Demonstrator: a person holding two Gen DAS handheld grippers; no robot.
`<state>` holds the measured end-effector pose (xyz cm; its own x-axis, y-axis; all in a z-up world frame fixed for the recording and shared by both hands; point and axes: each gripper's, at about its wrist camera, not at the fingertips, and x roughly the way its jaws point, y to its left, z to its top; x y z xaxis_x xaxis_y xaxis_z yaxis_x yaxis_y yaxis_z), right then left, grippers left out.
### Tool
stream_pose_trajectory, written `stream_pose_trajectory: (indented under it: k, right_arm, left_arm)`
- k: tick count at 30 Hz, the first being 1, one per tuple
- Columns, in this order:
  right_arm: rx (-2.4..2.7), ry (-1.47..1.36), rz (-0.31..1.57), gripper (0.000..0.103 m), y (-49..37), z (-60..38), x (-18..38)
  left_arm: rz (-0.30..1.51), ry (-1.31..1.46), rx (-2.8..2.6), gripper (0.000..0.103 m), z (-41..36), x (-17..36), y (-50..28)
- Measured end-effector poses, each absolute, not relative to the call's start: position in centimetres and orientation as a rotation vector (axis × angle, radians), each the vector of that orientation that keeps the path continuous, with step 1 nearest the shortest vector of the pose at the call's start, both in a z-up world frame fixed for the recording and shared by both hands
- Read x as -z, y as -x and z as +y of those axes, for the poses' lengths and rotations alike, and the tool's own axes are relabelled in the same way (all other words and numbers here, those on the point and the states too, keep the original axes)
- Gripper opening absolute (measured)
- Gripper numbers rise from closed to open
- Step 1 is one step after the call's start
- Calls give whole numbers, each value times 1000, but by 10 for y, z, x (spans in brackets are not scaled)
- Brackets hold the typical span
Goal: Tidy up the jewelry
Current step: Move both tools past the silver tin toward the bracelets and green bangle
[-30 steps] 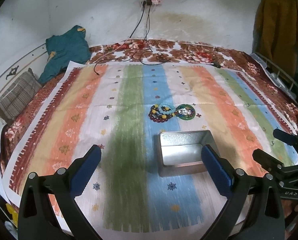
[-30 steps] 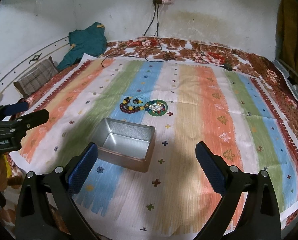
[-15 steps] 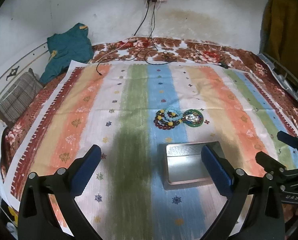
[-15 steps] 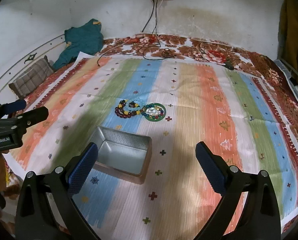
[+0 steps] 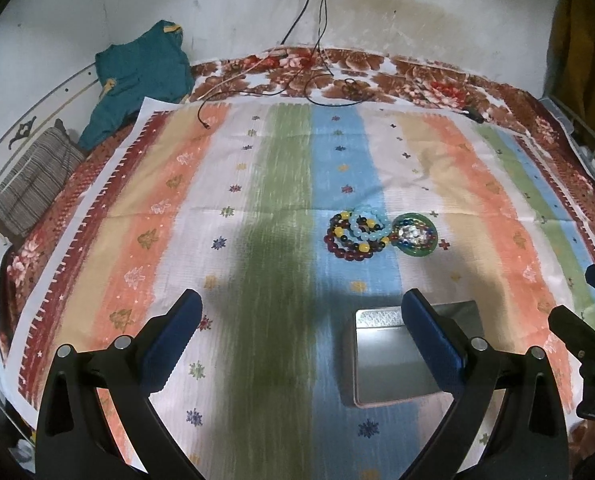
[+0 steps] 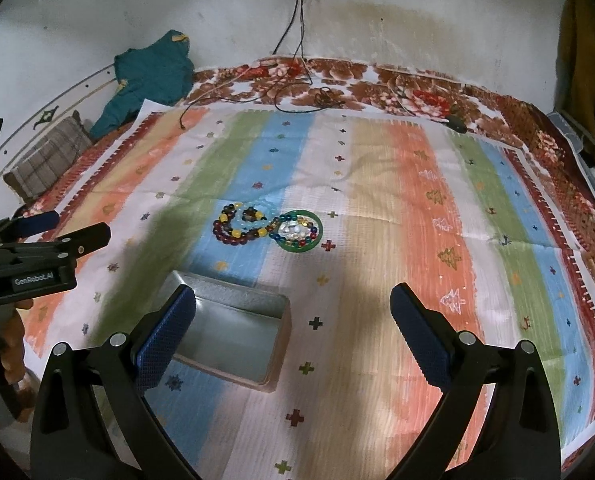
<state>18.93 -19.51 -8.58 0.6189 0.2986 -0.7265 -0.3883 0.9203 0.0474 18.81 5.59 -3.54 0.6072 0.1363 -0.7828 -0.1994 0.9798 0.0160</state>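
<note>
A pile of beaded bracelets [image 5: 357, 234] lies on the striped cloth, dark red, yellow and pale blue beads, touching a green bangle [image 5: 415, 236] with glass beads inside it. They also show in the right wrist view as bracelets [image 6: 243, 228] and bangle [image 6: 299, 233]. An empty open metal tin [image 5: 393, 364] [image 6: 233, 344] sits nearer than the jewelry. My left gripper [image 5: 301, 328] is open and empty, above the cloth left of the tin. My right gripper [image 6: 293, 326] is open and empty, above the tin's right edge.
The striped cloth [image 5: 169, 216] covers a floral bed. A teal garment [image 5: 141, 76] and a striped cushion [image 5: 29, 184] lie at the far left. Cables [image 5: 317, 80] hang from a wall socket onto the far edge. A wire rack [image 6: 589, 160] stands at the right.
Both grippers have pulled back and risen, so the tin and jewelry sit lower and nearer the fingers. Nothing was taken hold of; the jewelry and tin have not moved.
</note>
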Motion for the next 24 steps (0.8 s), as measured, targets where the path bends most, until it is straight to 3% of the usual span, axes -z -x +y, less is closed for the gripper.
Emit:
stream_pose_trajectory:
  k: [24]
  right_arm:
    - [-367, 103, 920, 99, -257, -182, 116]
  left_arm:
    - [960, 45, -198, 97, 59, 72, -252]
